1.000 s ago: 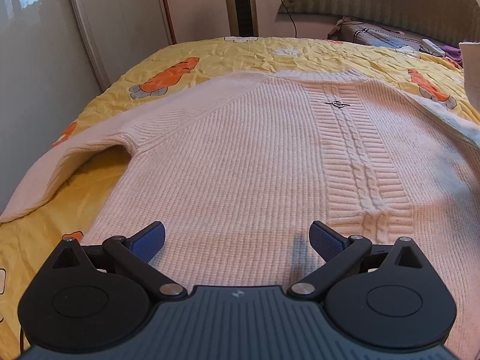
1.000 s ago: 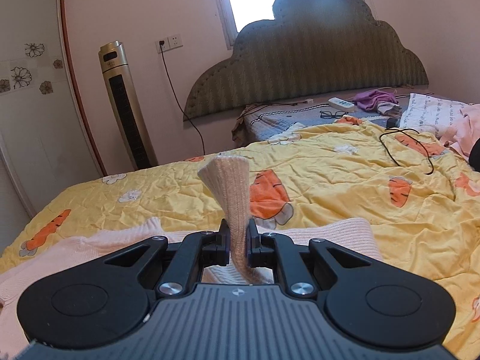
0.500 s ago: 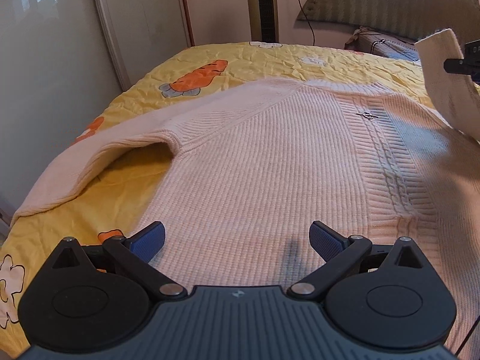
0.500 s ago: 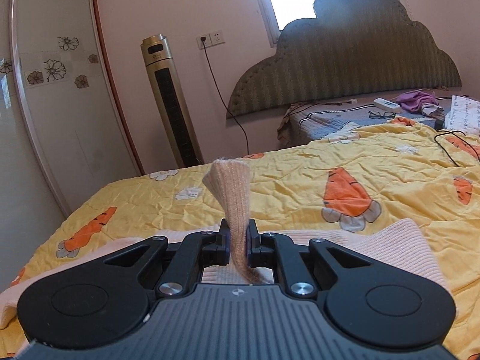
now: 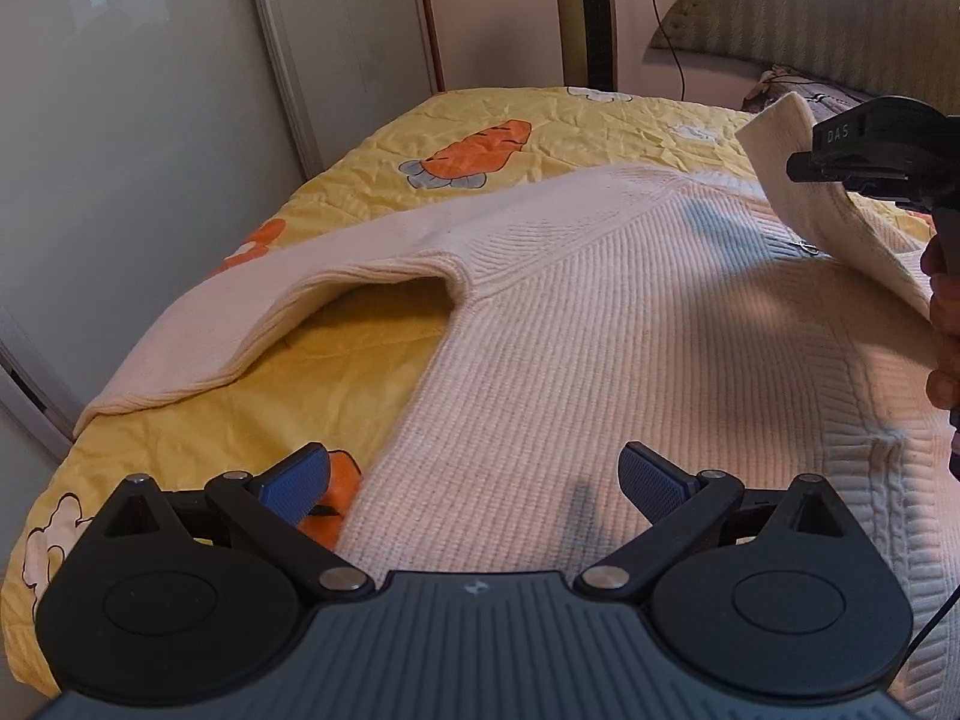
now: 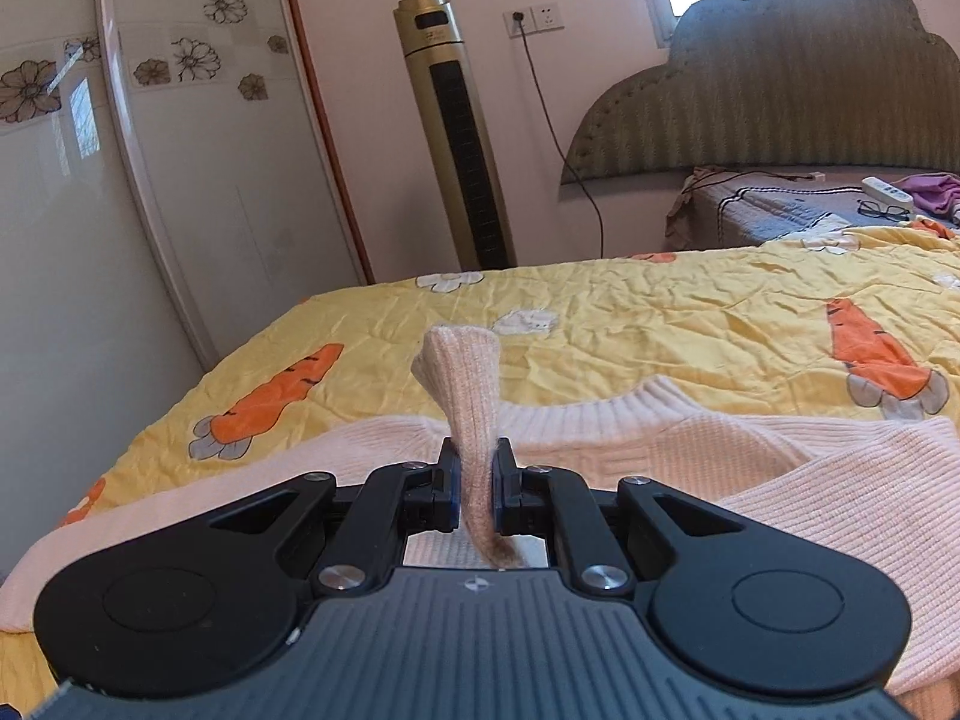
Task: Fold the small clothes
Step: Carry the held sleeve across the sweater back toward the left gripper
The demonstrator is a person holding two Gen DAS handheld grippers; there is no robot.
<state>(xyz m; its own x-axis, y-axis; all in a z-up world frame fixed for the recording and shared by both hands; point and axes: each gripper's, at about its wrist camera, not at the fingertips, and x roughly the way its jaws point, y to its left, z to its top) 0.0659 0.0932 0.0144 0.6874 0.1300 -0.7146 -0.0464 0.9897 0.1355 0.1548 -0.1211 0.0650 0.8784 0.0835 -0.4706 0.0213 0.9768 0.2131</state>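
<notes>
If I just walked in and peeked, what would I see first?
A big pink knitted sweater spread flat over a yellow bedspread printed with orange carrots. The right gripper pinches one sleeve cuff and holds it up, while the left gripper hangs open over the sweater's bottom edge.

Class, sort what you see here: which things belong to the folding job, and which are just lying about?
Part of the job:
pink sweater
its sleeve, clamped in the right gripper
left gripper, open

Just lying about:
tower fan
glasses
remote
</notes>
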